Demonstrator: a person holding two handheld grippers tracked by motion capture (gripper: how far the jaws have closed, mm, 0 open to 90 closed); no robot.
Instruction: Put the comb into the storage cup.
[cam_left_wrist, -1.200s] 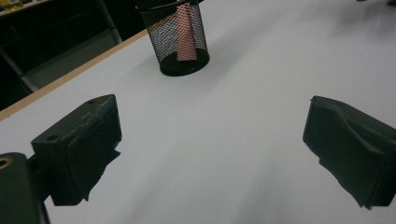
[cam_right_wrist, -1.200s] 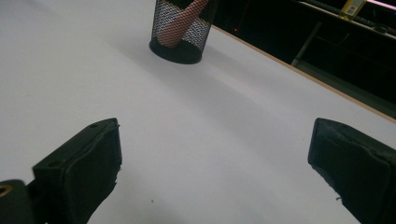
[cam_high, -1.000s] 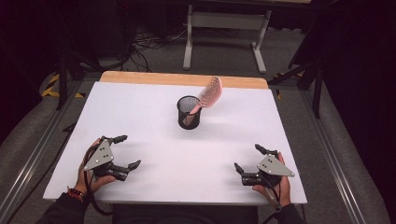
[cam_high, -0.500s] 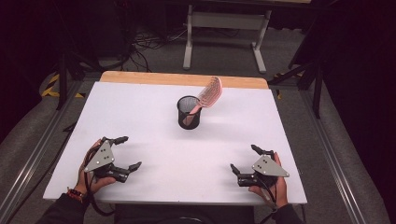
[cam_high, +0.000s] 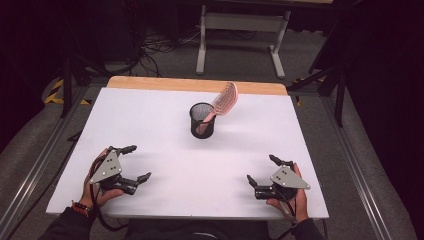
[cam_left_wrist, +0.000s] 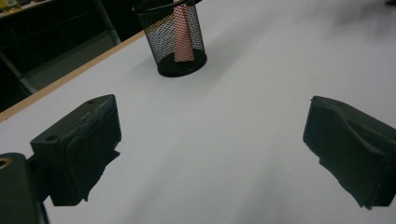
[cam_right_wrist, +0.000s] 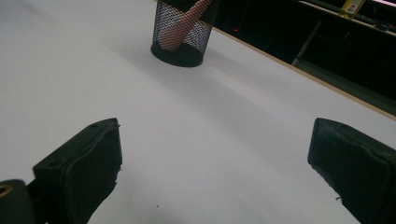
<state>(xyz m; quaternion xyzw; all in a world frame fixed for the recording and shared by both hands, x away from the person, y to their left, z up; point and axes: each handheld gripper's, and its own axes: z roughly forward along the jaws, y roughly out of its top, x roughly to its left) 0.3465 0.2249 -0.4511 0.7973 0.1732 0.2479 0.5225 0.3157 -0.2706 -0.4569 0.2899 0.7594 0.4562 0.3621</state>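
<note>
L tongs (cam_high: 135, 162) and R tongs (cam_high: 262, 170) both spread wide w/ nothing between, low over the near tabletop (cam_high: 150, 120), well apart. Farther back, centre: black mesh cup (cam_high: 202, 120) w/ pink hairbrush (cam_high: 223, 100) leaning out; handle end half hidden behind mesh, bristle head cut off in both gripper views.

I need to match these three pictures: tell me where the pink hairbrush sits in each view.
High view: pink hairbrush leans right out of the black mesh cup, table centre.
Left gripper view: handle inside the cup, top centre.
Right gripper view: handle inside the cup, top centre-left.
Shared landmark: the cup.
</note>
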